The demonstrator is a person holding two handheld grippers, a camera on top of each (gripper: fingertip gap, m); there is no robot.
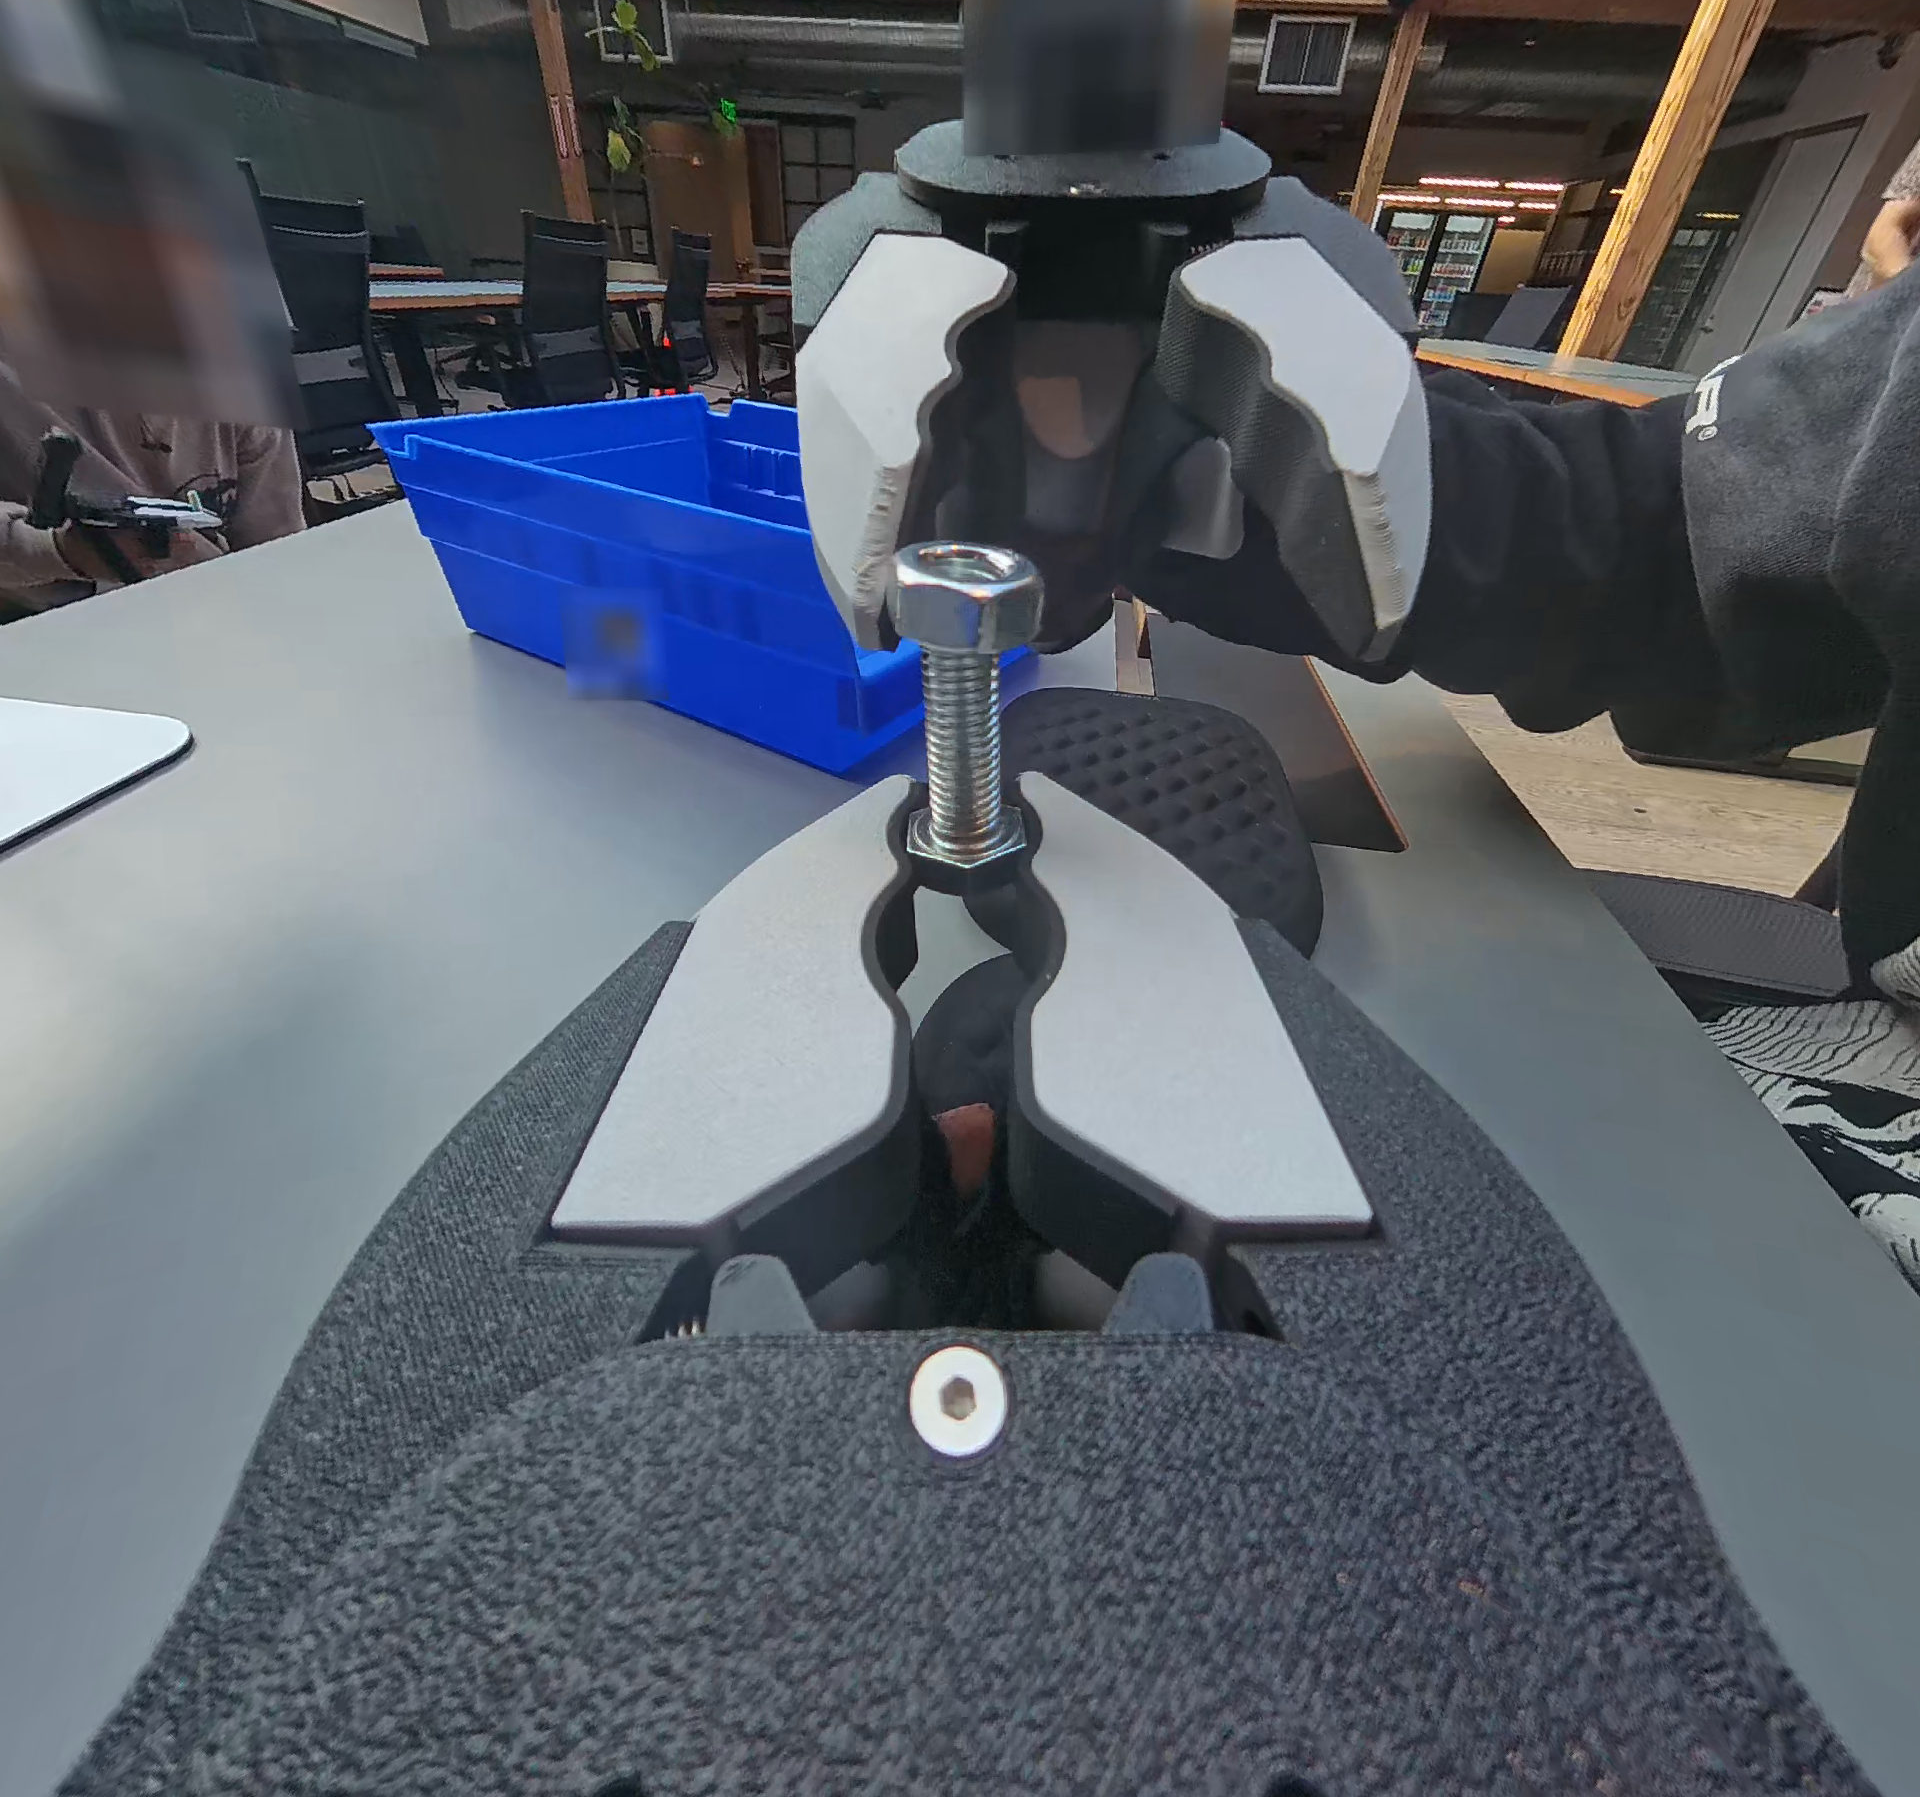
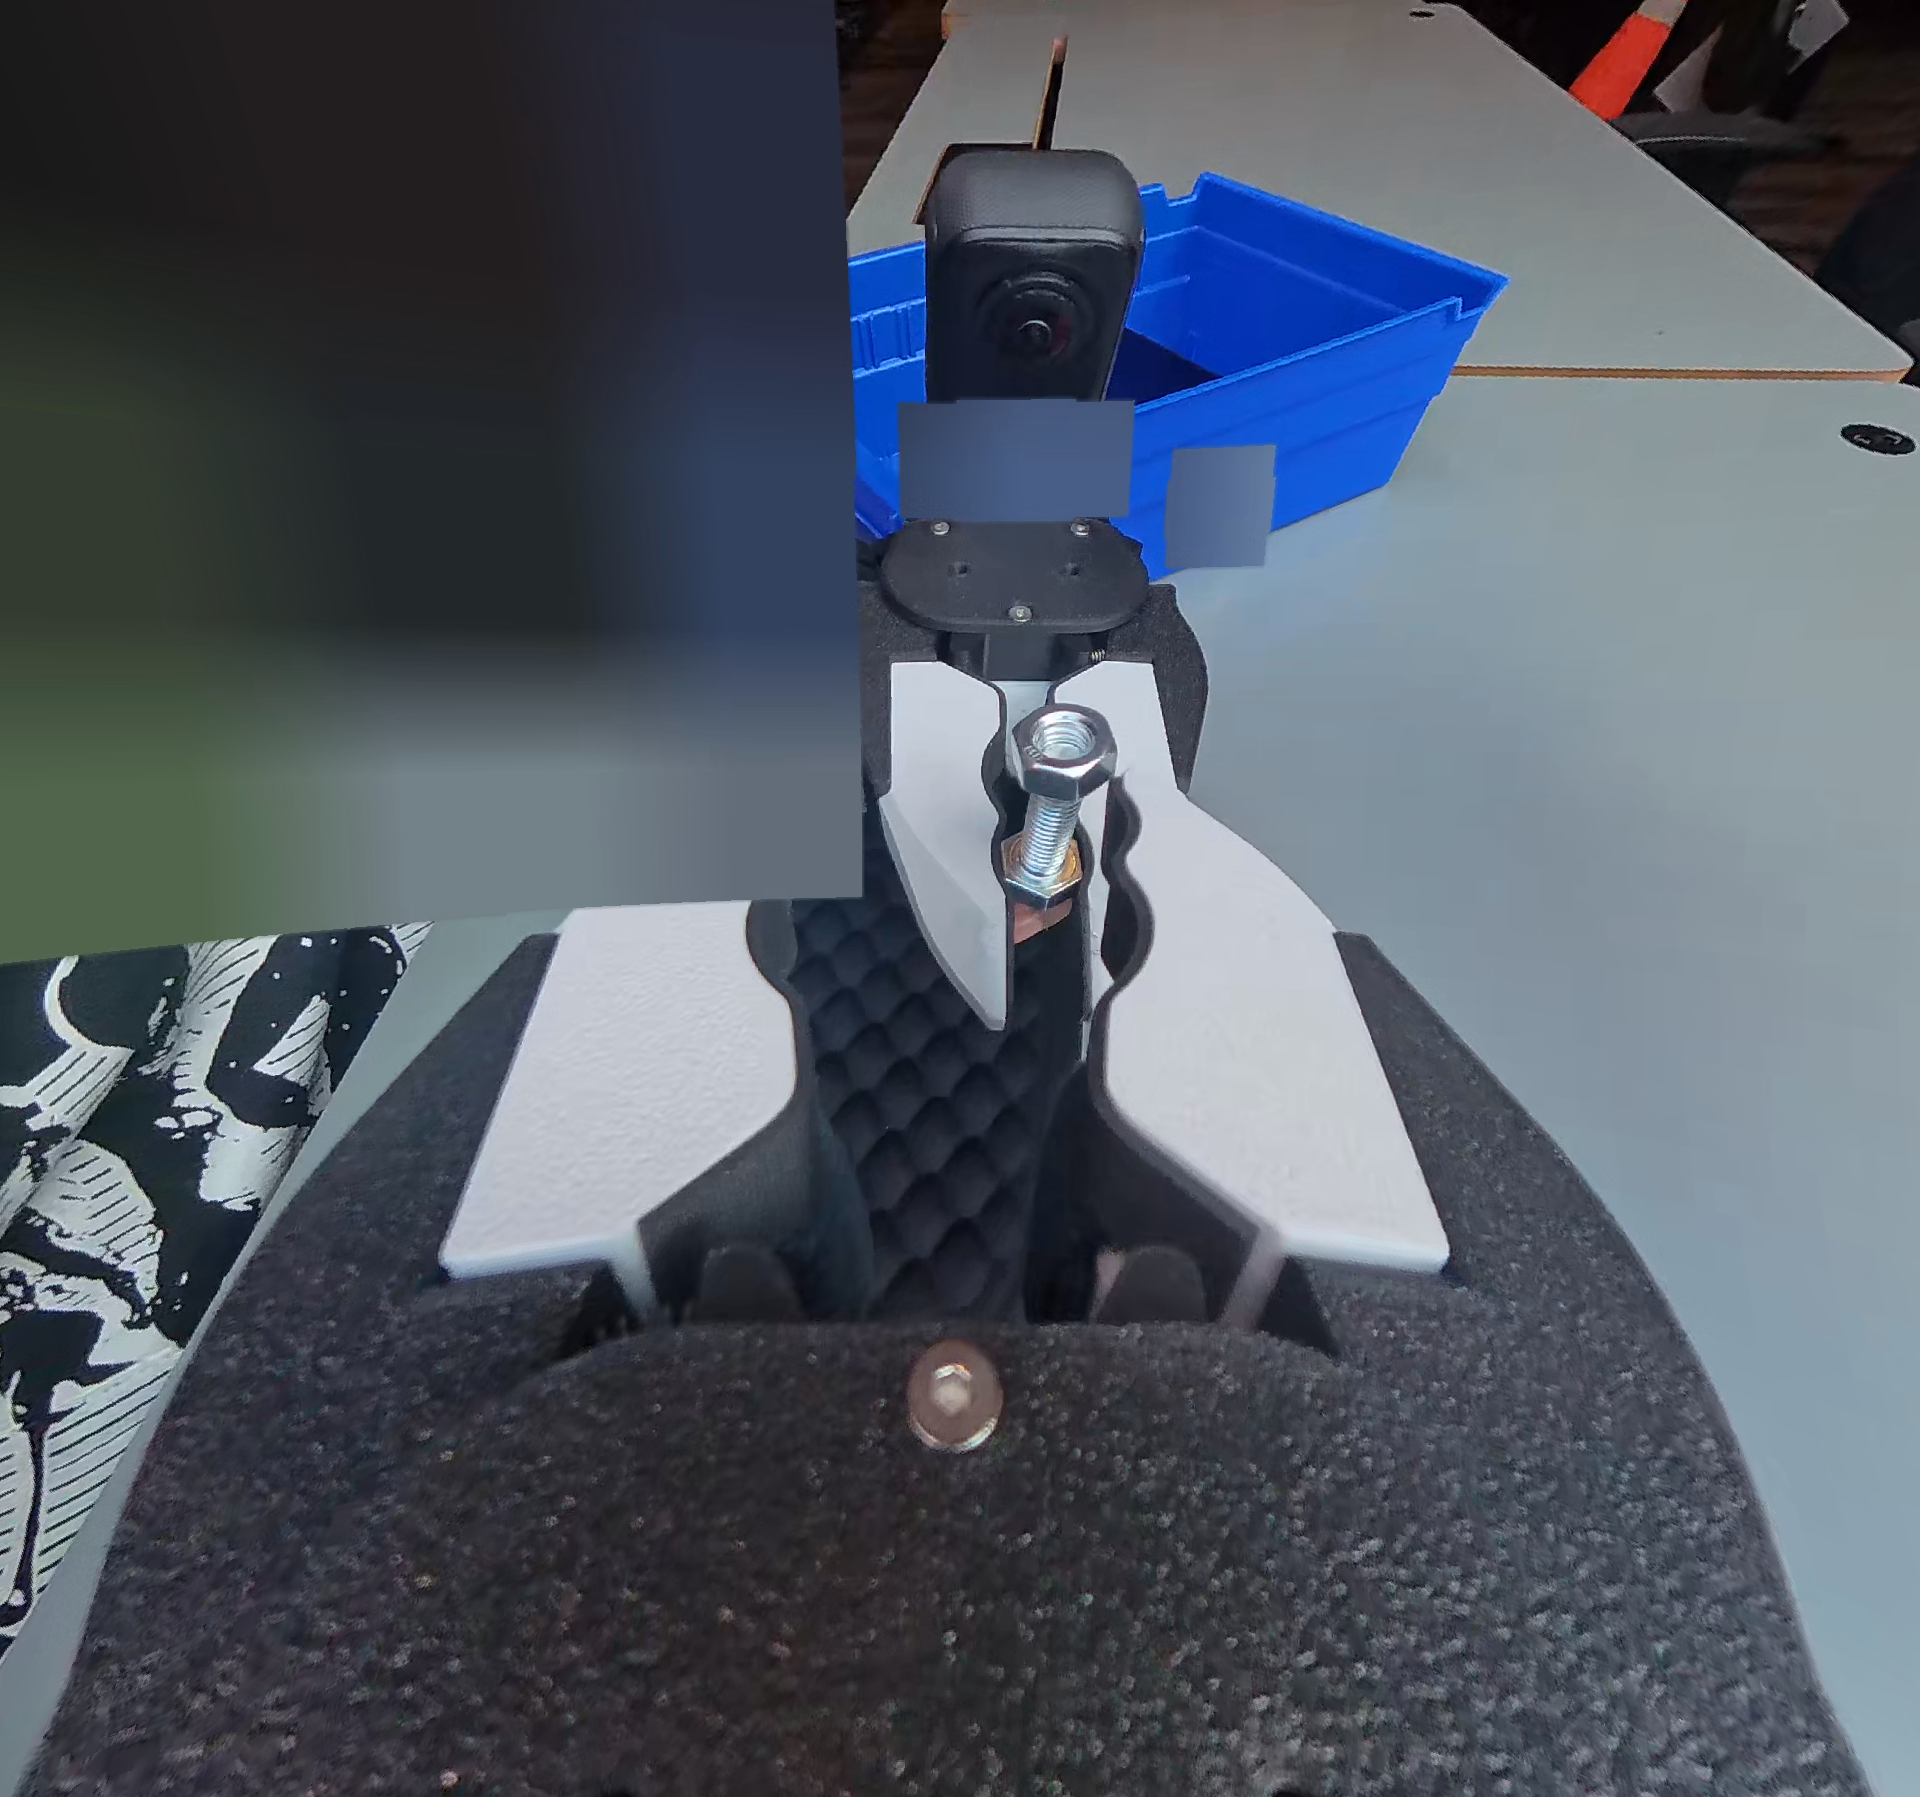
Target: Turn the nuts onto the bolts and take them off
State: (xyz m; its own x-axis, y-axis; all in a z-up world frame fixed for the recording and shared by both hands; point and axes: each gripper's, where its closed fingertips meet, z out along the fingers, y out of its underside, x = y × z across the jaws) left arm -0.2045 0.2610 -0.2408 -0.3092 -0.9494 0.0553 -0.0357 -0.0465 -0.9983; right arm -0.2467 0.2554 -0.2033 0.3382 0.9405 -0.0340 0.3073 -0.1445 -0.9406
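Note:
A silver bolt [image 1: 964, 739] stands upright above the grey table [image 1: 312, 812]. My left gripper [image 1: 966, 791] is shut on its hex head [image 1: 966, 841]. A silver nut [image 1: 966, 596] sits on the bolt's top end. My right gripper [image 1: 1122, 635] hangs above with its jaws wide open; one fingertip [image 1: 868, 594] is right beside the nut and the other stands well apart. In the right wrist view my right gripper [image 2: 945, 854] is open, and its right finger [image 2: 1226, 968] reaches up next to the nut [image 2: 1065, 752]. The left gripper [image 2: 1039, 999] there holds the bolt [image 2: 1044, 838].
An open blue plastic bin [image 1: 623, 542] stands on the table just behind the bolt; it also shows in the right wrist view [image 2: 1299, 397]. A white pad [image 1: 73, 760] lies at the left. A black mesh chair back [image 1: 1174, 812] is at the table's edge. An orange cone [image 2: 1662, 2] stands far off. The left gripper's tips are roughly 5 cm from the right gripper's.

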